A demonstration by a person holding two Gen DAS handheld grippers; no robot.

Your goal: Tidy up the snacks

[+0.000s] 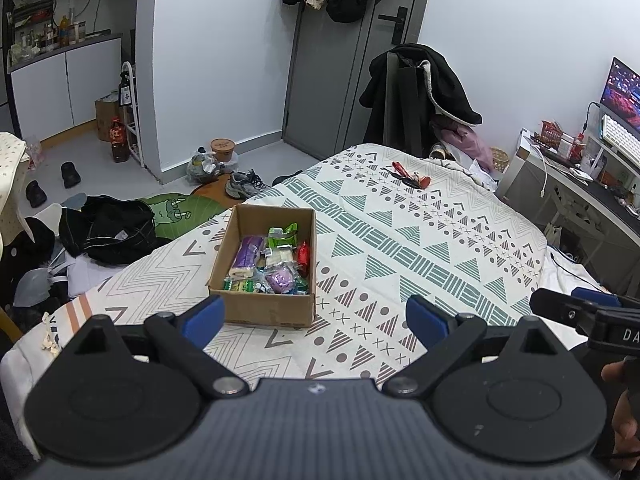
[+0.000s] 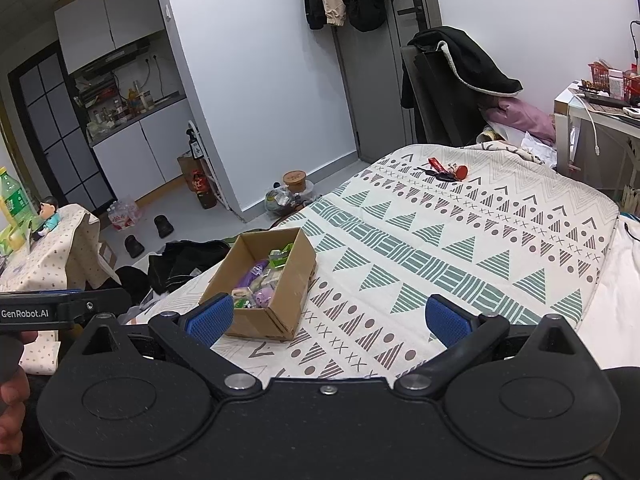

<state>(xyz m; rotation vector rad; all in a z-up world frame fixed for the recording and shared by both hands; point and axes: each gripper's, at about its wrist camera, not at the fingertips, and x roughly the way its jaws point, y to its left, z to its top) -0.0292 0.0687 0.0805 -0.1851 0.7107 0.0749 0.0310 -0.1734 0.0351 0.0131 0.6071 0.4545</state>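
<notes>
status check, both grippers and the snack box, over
Left gripper open, empty. Right gripper open, empty. Cardboard box on the bedspread, snacks inside, untouched. Path to box clear; keys far off.

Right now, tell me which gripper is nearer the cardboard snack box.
Left. The left gripper sits just short of the cardboard box; the right gripper hangs back, box off its left finger.

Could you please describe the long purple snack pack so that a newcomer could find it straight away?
Start at the patterned bedspread and find the open cardboard box near its left edge. The purple pack lies lengthwise along the box's left inner wall. It is the only long purple bar; the other purple item there is rounder.
</notes>
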